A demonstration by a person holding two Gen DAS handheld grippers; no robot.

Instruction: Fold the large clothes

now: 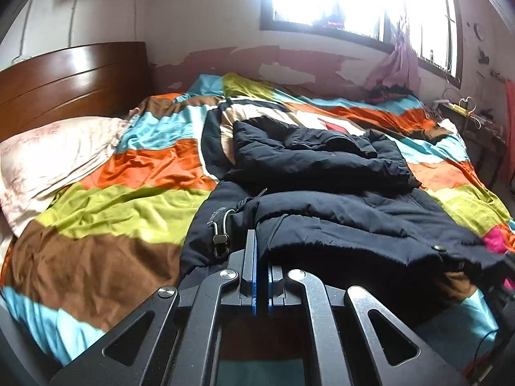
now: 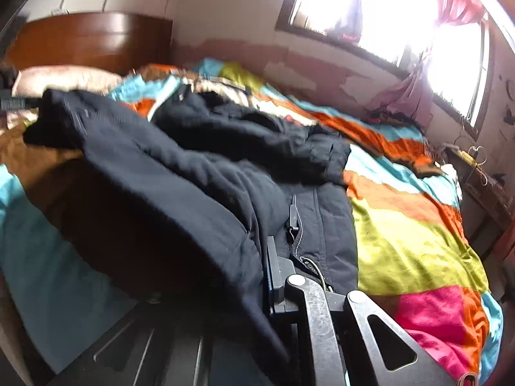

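1. My left gripper is clenched on the dark jacket's hem, at 6 o'clock
2. My right gripper pinches its raised fold; the jacket lies on the striped quilt

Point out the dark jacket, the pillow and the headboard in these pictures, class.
jacket [image 1: 322,167]: left wrist view, on the folded upper part.
pillow [image 1: 54,160]: left wrist view, on its pale top face.
headboard [image 2: 96,41]: right wrist view, on the brown wooden panel.
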